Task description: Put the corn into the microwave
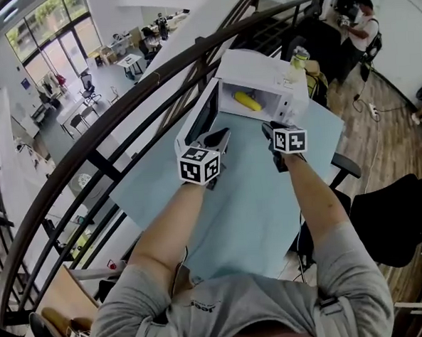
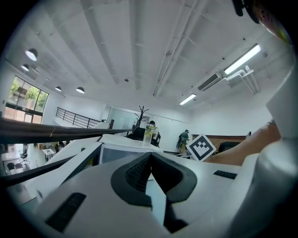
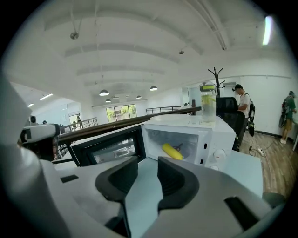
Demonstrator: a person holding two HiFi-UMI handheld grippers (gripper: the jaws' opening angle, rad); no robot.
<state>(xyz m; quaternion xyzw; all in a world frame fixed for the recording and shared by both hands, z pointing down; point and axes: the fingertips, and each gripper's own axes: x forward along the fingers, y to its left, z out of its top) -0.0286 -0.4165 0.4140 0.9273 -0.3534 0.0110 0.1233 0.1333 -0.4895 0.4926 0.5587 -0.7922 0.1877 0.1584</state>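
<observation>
Corn [image 1: 247, 100] already lies inside microwave [image 1: 262, 72] at 12 o'clock, left gripper [image 1: 218, 137] closed on nothing, right gripper [image 1: 268, 131] half-open and empty, so the next move is probably swinging the door [image 1: 202, 115] shut.

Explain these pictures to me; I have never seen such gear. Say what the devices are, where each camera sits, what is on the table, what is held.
No robot here: a person holds a two-jaw gripper in each hand. The head view looks down from the person's head onto a pale blue table. The other two views ride on the grippers and look along their jaws. On the table stands a white microwave, its door open, with the yellow corn inside and a bottle on top. The left gripper has its jaws together, the right gripper has them apart; neither holds anything.
</observation>
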